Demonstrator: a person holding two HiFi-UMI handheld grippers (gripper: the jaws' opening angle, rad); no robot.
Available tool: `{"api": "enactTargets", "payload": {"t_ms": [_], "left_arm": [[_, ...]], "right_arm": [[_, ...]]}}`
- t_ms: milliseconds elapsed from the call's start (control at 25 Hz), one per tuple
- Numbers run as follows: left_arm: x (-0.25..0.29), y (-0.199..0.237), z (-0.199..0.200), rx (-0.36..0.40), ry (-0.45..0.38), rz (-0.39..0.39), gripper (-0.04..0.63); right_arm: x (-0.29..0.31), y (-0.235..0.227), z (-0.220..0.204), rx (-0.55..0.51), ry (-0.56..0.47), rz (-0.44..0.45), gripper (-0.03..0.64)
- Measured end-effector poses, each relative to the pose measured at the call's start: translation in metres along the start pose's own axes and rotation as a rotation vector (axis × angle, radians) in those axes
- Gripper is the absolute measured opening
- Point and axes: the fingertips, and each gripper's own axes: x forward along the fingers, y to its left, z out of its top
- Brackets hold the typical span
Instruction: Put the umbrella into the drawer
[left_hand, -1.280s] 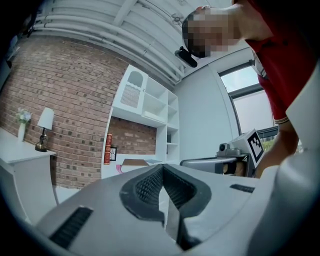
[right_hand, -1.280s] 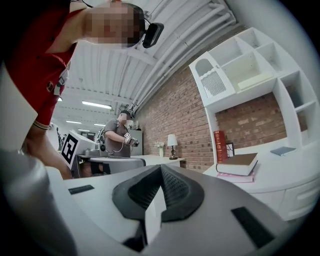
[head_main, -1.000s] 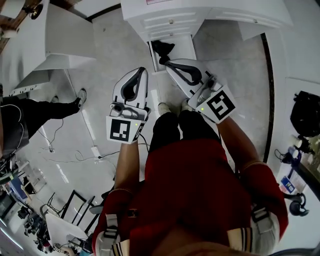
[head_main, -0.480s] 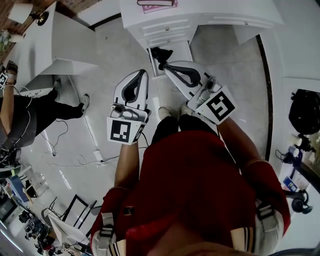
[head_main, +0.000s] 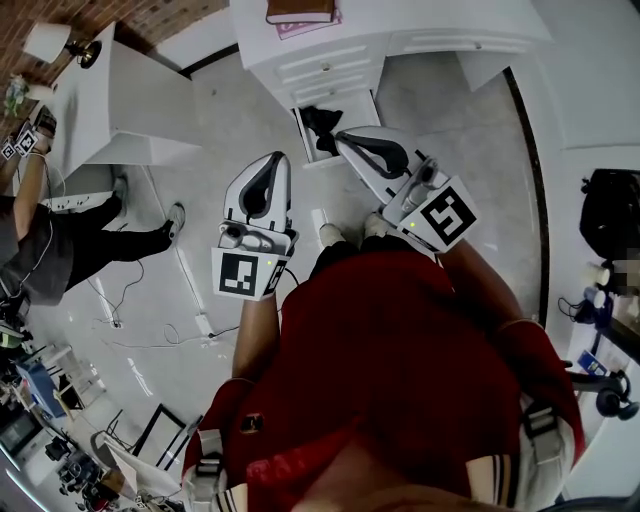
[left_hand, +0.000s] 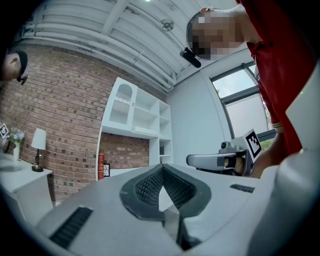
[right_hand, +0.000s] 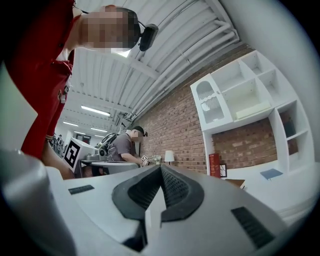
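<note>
A black folded umbrella (head_main: 322, 122) lies in the open bottom drawer (head_main: 358, 108) of a white dresser, in the head view at top centre. My left gripper (head_main: 270, 158) hangs above the floor, left of the drawer, shut and empty. My right gripper (head_main: 346, 136) hovers just right of the umbrella and above the drawer's front, also shut with nothing in it. In the left gripper view the pads (left_hand: 150, 185) meet at their tips in front of a brick wall. The right gripper view shows its pads (right_hand: 172, 190) pressed together the same way.
The white dresser (head_main: 390, 40) carries a book (head_main: 300, 10) on top. A white desk (head_main: 130, 100) with a lamp (head_main: 45, 40) stands at the left, and another person (head_main: 50, 250) sits beside it. Cables (head_main: 150, 320) lie on the floor. A black bag (head_main: 612, 215) sits at the right.
Both grippers have risen, staying shut and empty. The dresser top with the book has come into view. The person at the left has reached an arm toward the desk.
</note>
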Motion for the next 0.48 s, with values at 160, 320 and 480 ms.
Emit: {"api": "enactTargets", "payload": {"t_ms": [160, 320, 480], "left_arm": [[-0.001, -0.006, 0.004, 0.007, -0.004, -0.016, 0.006], [-0.001, -0.009, 0.004, 0.004, -0.009, -0.031, 0.006], [0.000, -0.015, 0.004, 0.000, -0.013, -0.047, 0.006]], "right_arm": [[-0.015, 0.000, -0.001, -0.010, 0.019, -0.032, -0.002], [-0.027, 0.002, -0.006, -0.009, 0.034, -0.064, -0.002], [-0.037, 0.003, -0.010, -0.008, 0.052, -0.082, -0.002]]}}
